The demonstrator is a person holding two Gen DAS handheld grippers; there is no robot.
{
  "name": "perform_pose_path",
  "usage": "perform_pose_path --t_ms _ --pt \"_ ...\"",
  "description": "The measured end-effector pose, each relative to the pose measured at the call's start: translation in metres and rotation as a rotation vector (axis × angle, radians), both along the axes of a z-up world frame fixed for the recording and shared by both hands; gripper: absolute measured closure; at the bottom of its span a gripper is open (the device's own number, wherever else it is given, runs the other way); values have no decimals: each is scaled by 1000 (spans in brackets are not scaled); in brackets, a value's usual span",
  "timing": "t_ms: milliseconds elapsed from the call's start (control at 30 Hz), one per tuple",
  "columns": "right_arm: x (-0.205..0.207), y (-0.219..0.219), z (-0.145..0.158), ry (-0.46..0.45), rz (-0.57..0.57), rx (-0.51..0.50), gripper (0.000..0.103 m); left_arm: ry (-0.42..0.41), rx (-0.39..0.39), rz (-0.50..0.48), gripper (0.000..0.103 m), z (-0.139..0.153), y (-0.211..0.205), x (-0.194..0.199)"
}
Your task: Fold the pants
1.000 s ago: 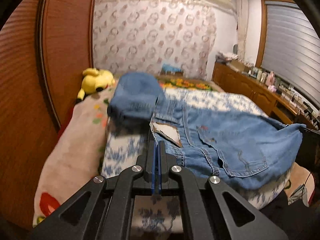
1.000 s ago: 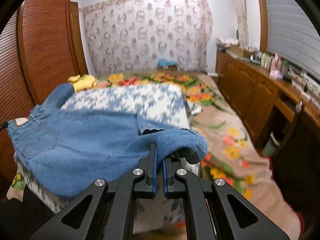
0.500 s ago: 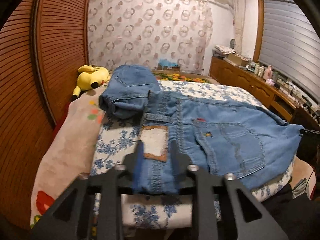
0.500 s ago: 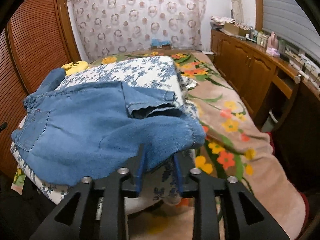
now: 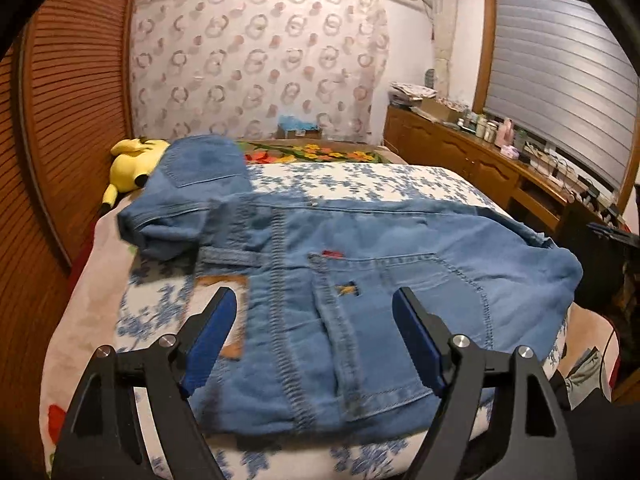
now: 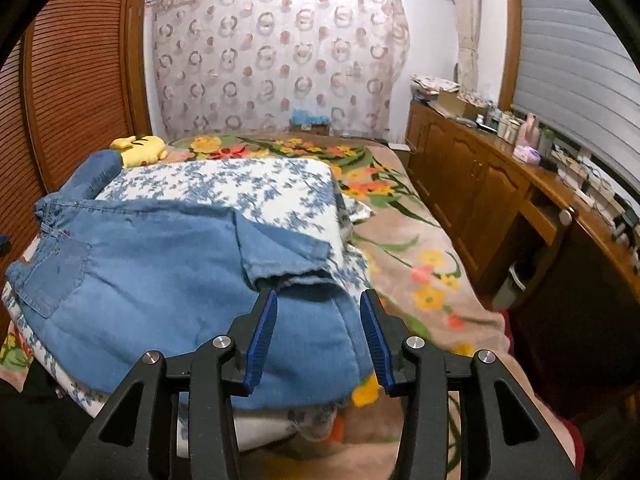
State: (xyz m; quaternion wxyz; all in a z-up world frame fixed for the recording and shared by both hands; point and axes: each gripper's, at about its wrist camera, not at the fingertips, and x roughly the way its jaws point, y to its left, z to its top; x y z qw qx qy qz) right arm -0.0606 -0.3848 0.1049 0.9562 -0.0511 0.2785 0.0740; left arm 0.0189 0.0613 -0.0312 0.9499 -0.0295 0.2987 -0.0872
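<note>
The left claw [image 5: 314,334] has just been opening and now stands wide over the waistband, gripping nothing; the right claw [image 6: 318,330] has also been opening, its blue pads straddling the folded end without pressing on it. The light blue denim pants [image 5: 360,280] lie folded on the blue-flowered white quilt [image 6: 224,184] atop the bed. To release well, I would back both claws straight off without snagging cloth. The pants' long axis runs from claw to claw, waistband toward the left one.
</note>
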Motion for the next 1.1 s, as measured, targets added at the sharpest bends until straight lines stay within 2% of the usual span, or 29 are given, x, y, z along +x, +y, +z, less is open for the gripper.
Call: perform_pose_path --t_ms 200,367,400,433,467,500,533,633,767,900,967,1000,1033,1100 --pt "48 28 -27 82 117 -7 58 1 10 -50 22 -2 -26 10" --pt "88 45 -48 156 135 -101 58 23 31 -81 22 -10 -43 15" --pt "93 46 -50 170 140 -115 62 26 32 -85 22 -11 -45 15" --pt "96 48 -50 178 145 -136 75 29 34 -90 22 -13 -48 15" --pt "104 52 -50 184 148 -169 79 32 35 -93 22 -14 -50 16" --pt "107 55 -48 186 153 -193 91 34 36 -96 22 -15 -53 15" --pt "111 56 -47 184 158 -214 97 35 37 -99 22 -16 -55 14" --pt "127 54 -33 162 129 -232 98 37 35 -100 22 -17 -57 13" --pt "157 37 -17 122 41 -186 98 34 30 -103 22 -16 -59 13" --pt "183 24 -13 88 -35 -90 98 28 30 -109 22 -15 -64 13" --pt "184 19 -15 103 -40 -38 82 25 30 -114 22 -14 -66 12" --pt "183 18 -16 98 -46 -34 65 25 29 -118 22 -14 -68 12" --pt "178 17 -17 87 -53 -34 57 26 30 -120 22 -14 -69 13" --pt "166 15 -19 80 -46 -25 57 26 31 -123 22 -14 -71 14"
